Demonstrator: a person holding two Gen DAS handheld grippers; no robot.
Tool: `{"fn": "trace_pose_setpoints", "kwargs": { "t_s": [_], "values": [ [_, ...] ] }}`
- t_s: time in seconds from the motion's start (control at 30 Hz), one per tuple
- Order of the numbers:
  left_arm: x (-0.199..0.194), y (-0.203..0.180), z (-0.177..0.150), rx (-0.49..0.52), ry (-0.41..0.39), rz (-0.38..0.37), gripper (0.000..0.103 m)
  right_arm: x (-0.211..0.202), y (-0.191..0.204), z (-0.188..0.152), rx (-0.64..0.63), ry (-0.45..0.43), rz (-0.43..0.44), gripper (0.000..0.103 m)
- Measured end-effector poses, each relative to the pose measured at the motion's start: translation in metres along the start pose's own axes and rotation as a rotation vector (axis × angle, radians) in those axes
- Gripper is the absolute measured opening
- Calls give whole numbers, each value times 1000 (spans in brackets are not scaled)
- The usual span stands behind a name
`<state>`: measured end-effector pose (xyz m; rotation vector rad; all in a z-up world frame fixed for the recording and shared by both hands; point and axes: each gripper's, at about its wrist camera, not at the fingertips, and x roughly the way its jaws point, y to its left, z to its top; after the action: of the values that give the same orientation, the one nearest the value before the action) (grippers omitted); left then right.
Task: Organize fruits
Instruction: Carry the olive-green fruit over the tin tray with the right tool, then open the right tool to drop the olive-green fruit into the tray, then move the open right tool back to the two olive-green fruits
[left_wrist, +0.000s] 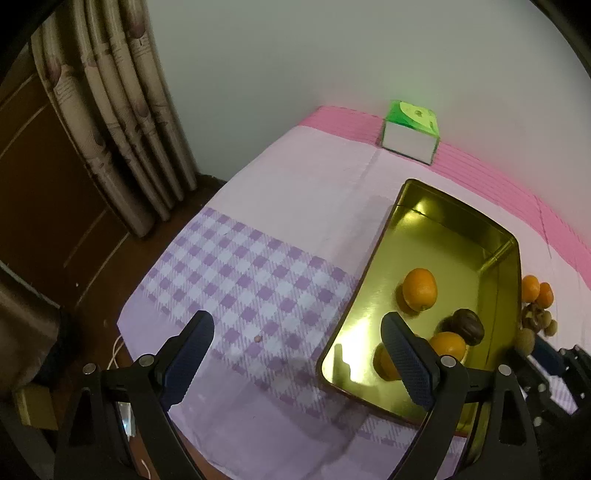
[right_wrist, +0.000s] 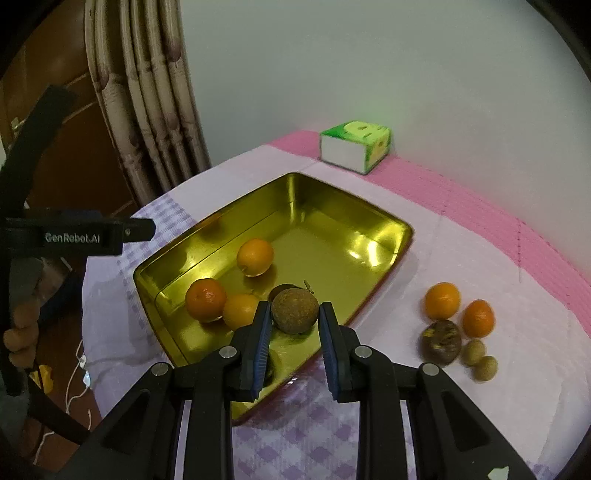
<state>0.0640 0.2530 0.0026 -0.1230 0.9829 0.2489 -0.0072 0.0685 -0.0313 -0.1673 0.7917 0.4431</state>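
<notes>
brown round fruit (right_wrist: 294, 311) pinched in right gripper (right_wrist: 293, 314), hanging over gold tin (right_wrist: 400, 236) near edge. lower before letting go, clear of oranges (right_wrist: 205, 303). left gripper (left_wrist: 295, 363) wide, empty, beside tin.

Table under pale lilac cloth (right_wrist: 424, 251), purple-checked band near tongs, pink ribbed strip along far edge by wall. Directly on cloth: gold rectangular metal tin (right_wrist: 369, 236) ahead of right tongs, at right of left tongs. Green-and-white tissue box (right_wrist: 354, 151) far beyond tin. Right of right tongs, on cloth: two oranges (right_wrist: 442, 301), dark mottled round fruit (right_wrist: 441, 342), two small tan round fruits (right_wrist: 474, 352), clustered close.
</notes>
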Motion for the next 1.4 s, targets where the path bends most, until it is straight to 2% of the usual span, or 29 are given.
{"fn": "trace_pose_setpoints", "kwargs": {
  "t_s": [0.4, 0.97, 1.07, 1.13, 1.4],
  "values": [
    [1, 1, 2, 2, 7, -1, 92, 24, 3, -3, -2, 58, -1, 24],
    [2, -2, 0, 6, 8, -3, 92, 30, 6, -4, -7, 79, 8, 25],
    [2, -3, 0, 9, 8, -3, 92, 30, 6, -4, 0, 74, 13, 27],
    [2, -4, -1, 11, 8, -4, 92, 28, 5, -3, 4, 64, 17, 32],
    [2, -5, -1, 19, 7, -6, 92, 3, -12, 1, 51, 4, 5, 35]
  ]
}}
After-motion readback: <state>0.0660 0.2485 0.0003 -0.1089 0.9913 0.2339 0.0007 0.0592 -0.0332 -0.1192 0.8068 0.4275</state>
